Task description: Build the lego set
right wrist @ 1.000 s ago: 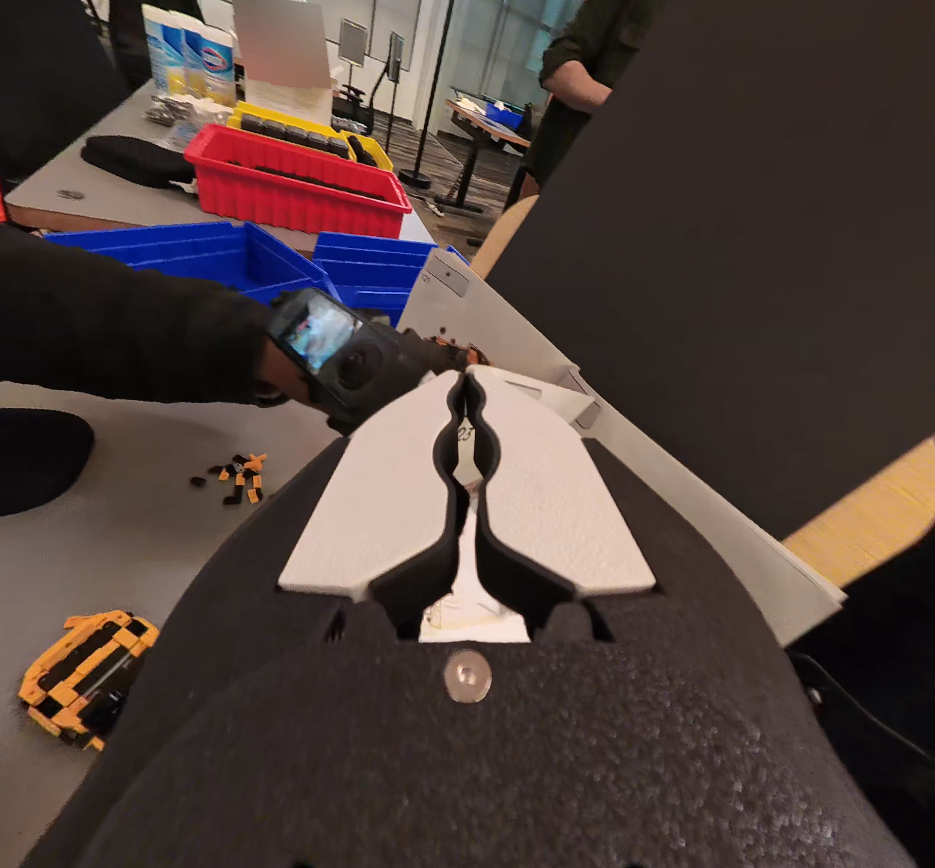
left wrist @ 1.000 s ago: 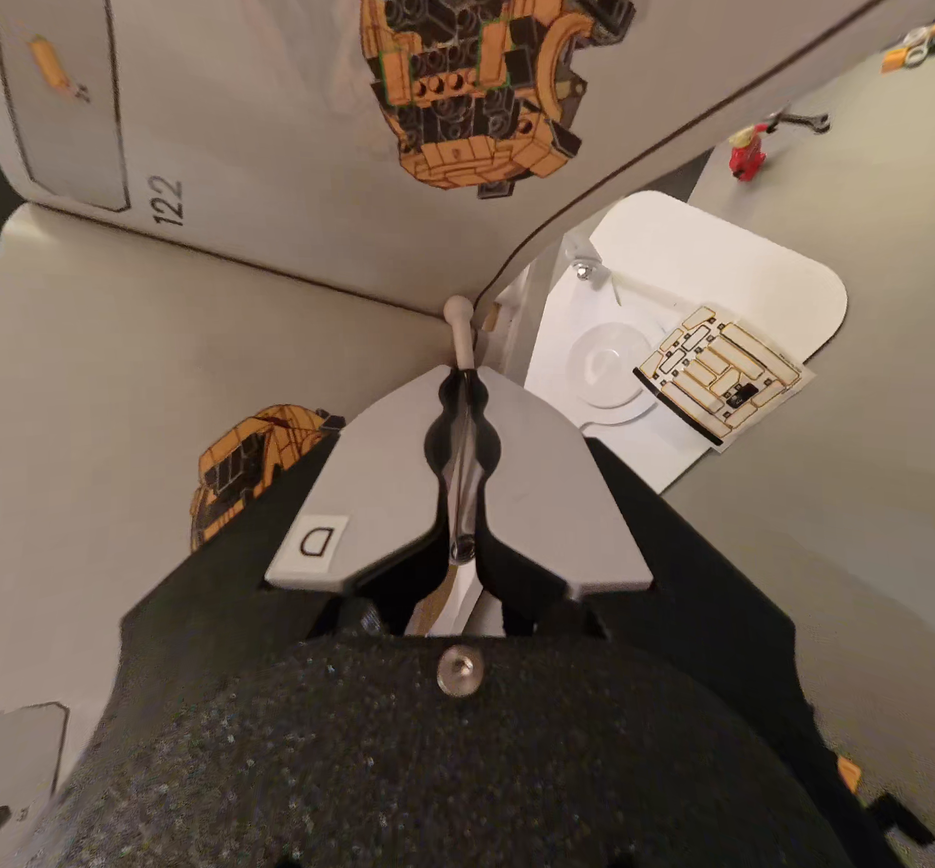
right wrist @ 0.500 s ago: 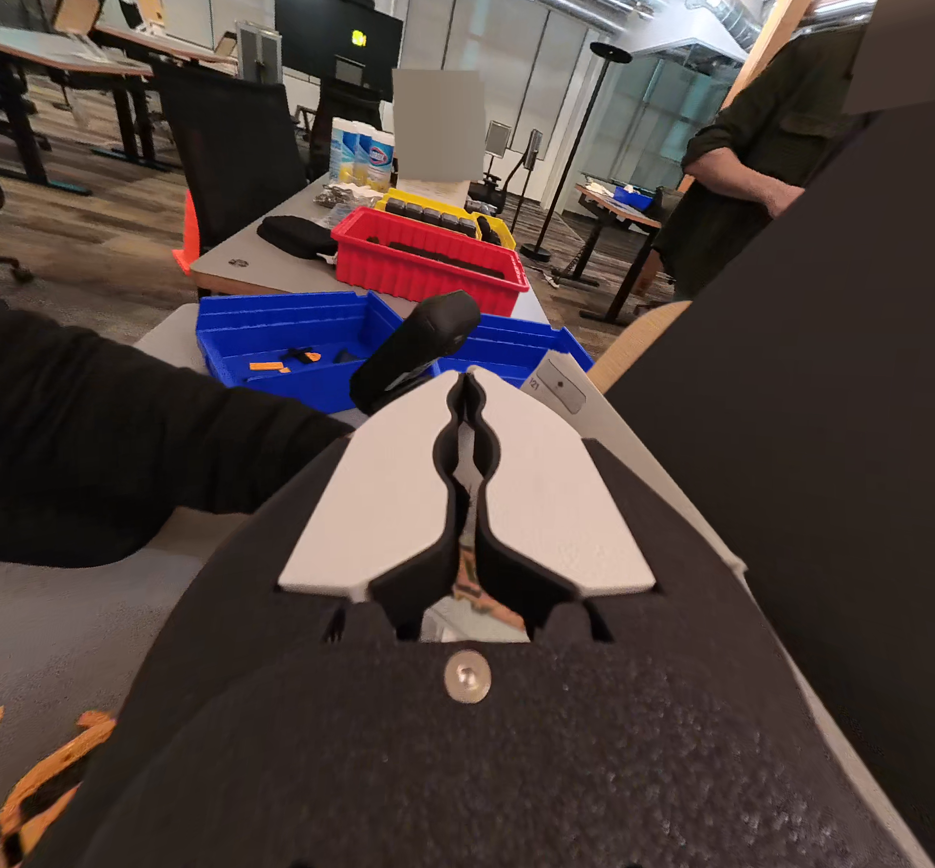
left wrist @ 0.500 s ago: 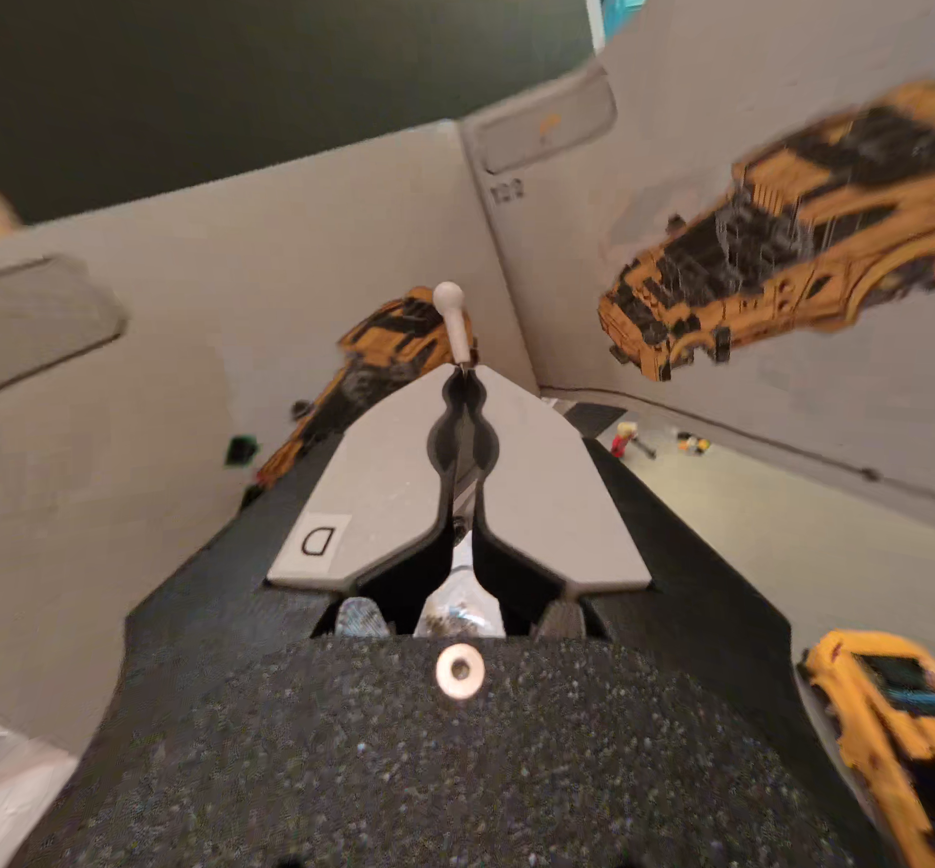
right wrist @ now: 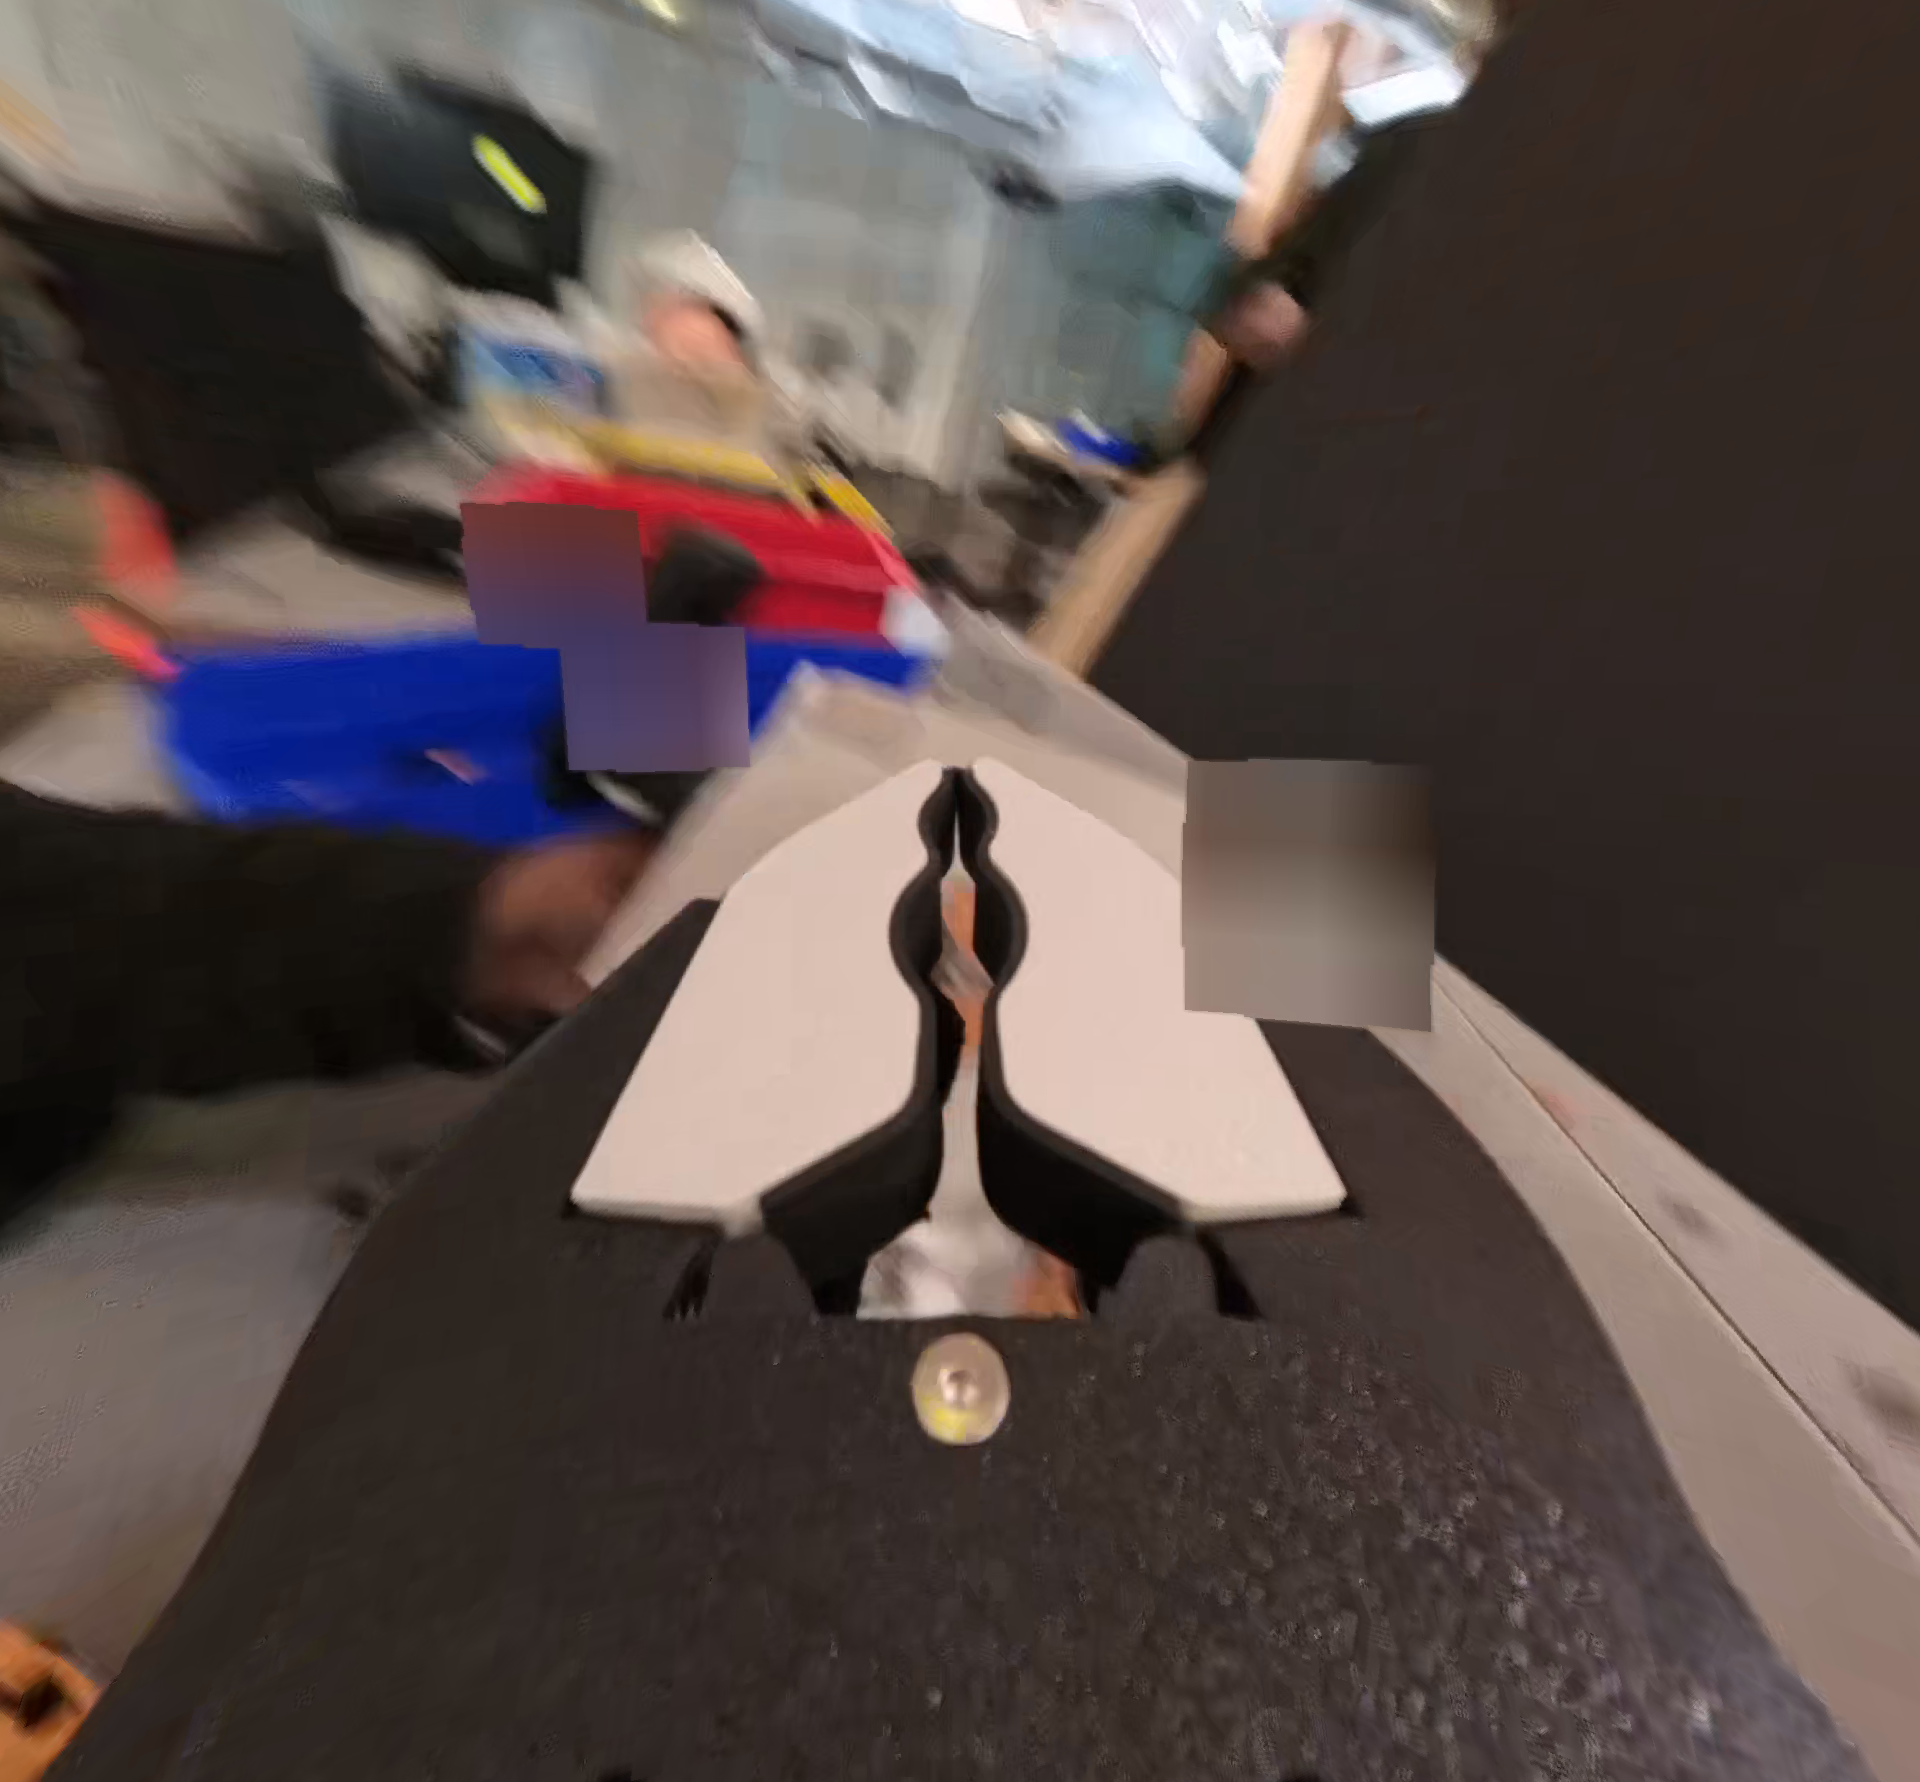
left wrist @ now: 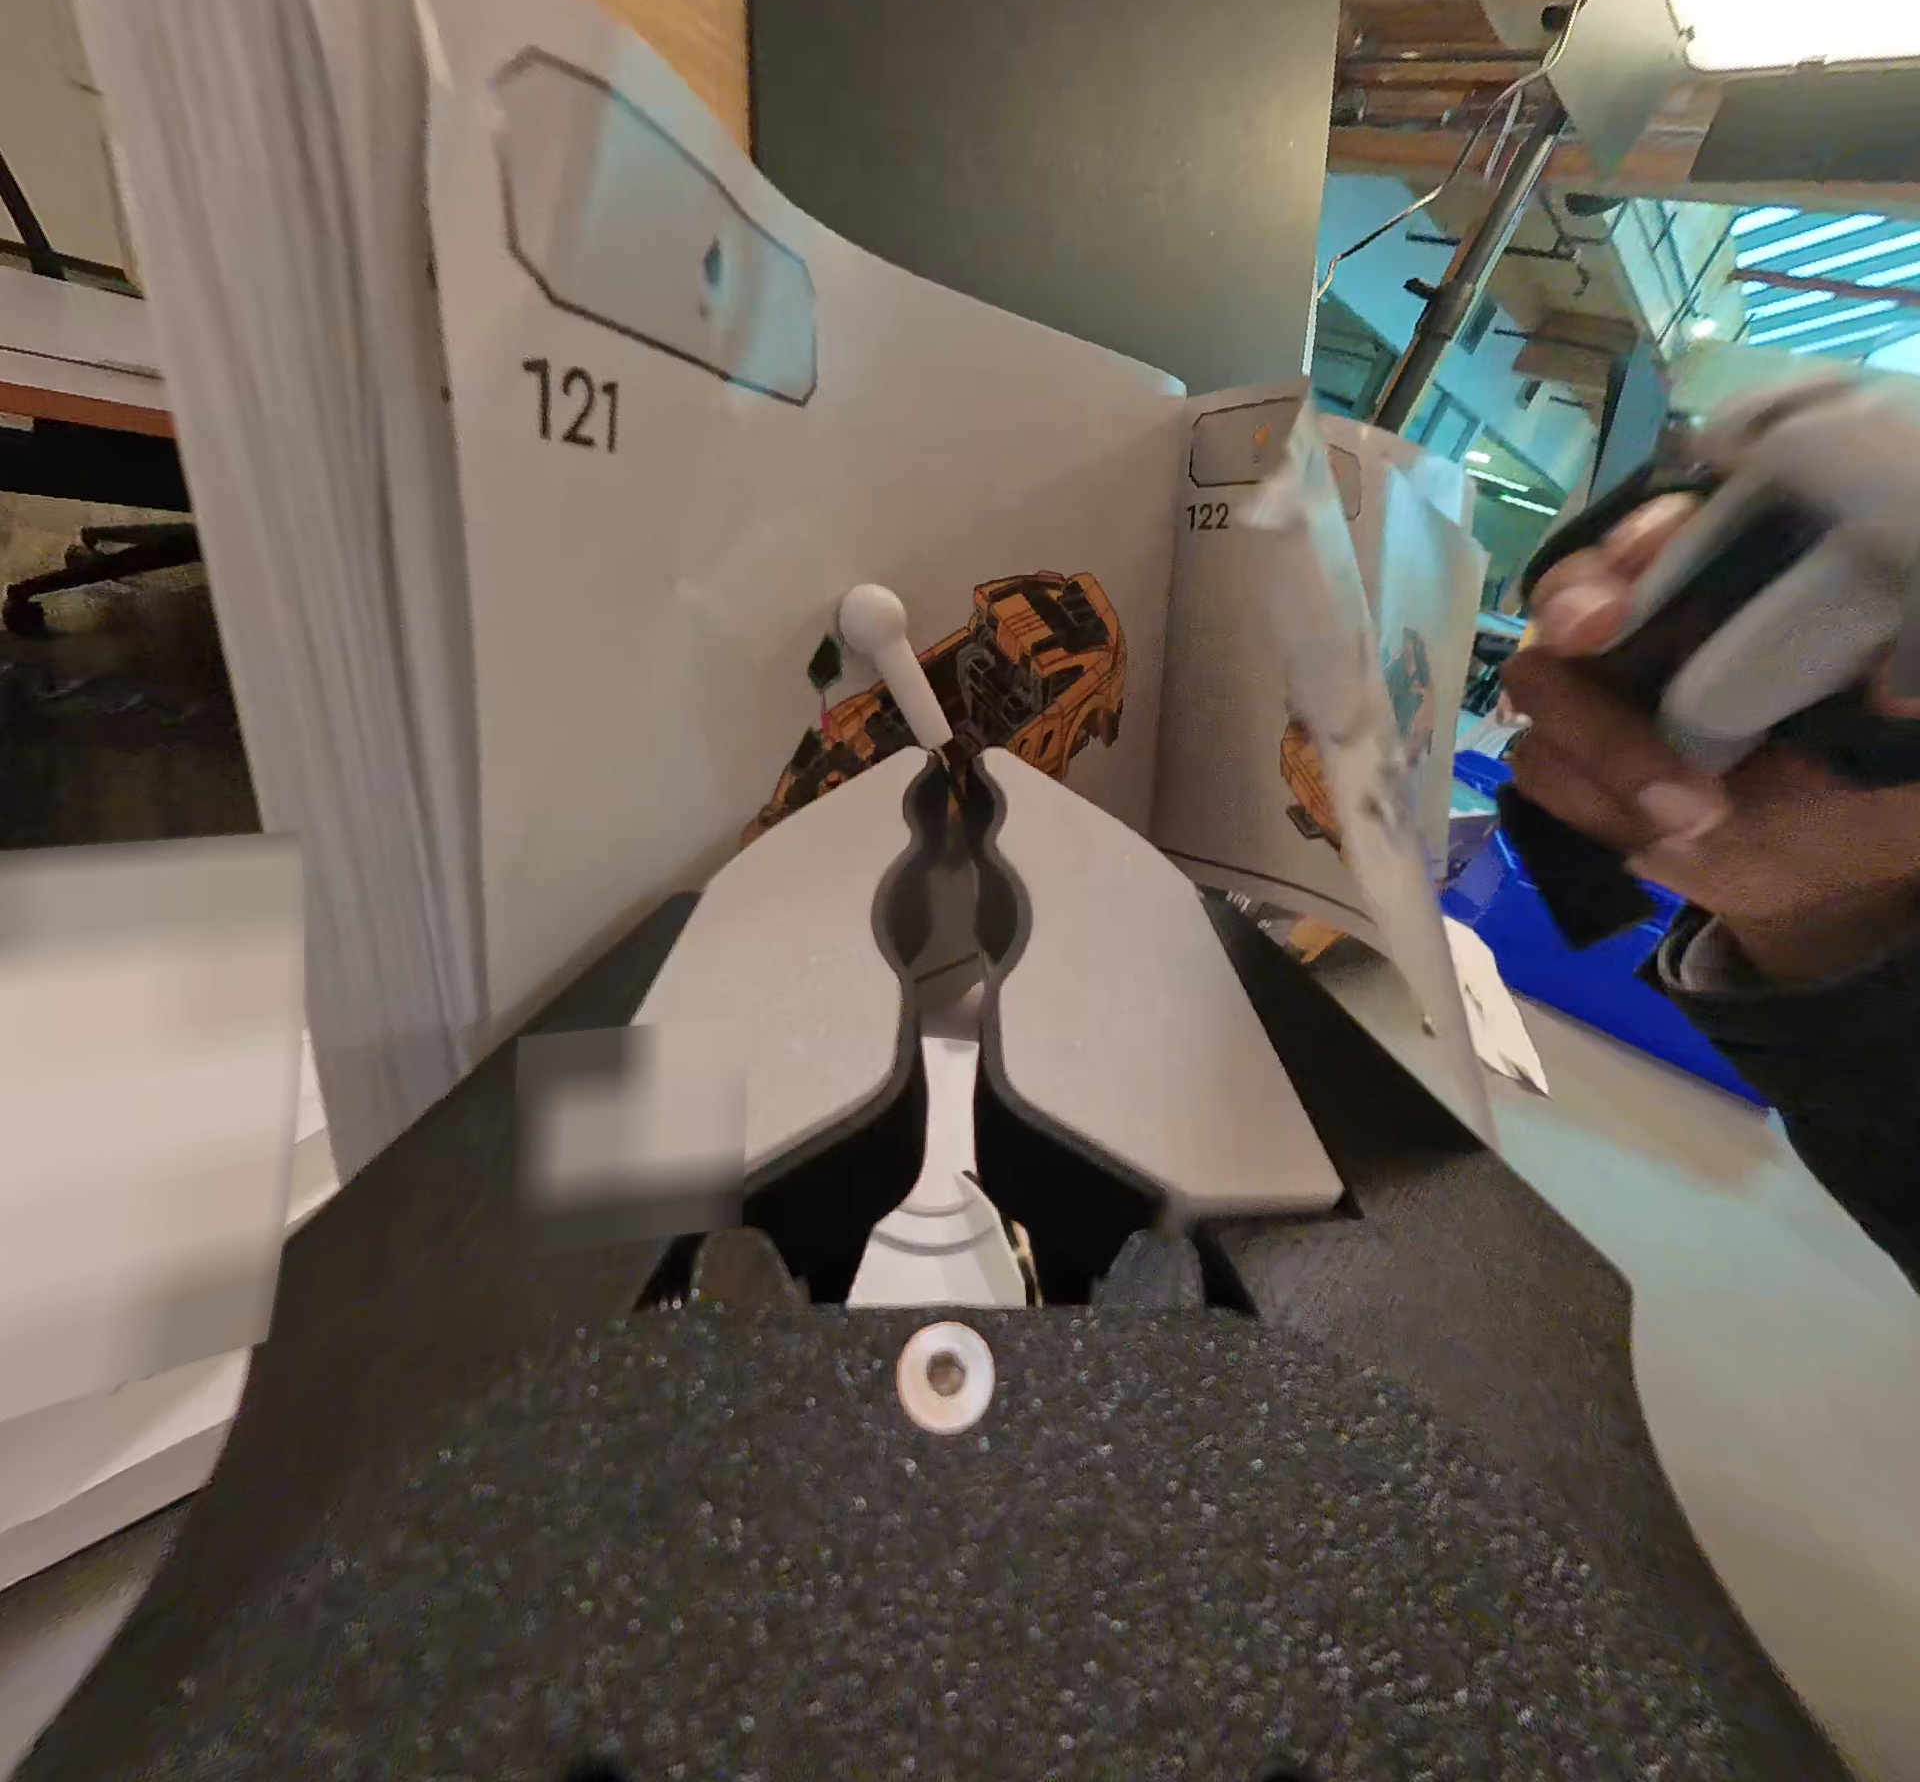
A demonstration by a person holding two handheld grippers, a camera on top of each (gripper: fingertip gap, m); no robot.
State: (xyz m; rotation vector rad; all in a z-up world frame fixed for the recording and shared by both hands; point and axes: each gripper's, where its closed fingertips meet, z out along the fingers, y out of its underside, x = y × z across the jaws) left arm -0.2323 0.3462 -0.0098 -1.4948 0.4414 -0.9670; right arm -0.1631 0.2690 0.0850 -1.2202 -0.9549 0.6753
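Bright indoor light, heavy motion blur.
The right wrist view smears throughout; the left stays sharp centrally, its ceiling lamp (left wrist: 1787, 18) glaring, edges bowed.

Black printed numerals on two open pages of the instruction booklet (left wrist: 675, 537).

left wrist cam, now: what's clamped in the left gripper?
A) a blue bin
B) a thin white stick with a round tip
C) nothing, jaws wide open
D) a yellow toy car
B: the left gripper has its jaws closed on a thin white stick with a round tip, which pokes out in front of the open instruction booklet.
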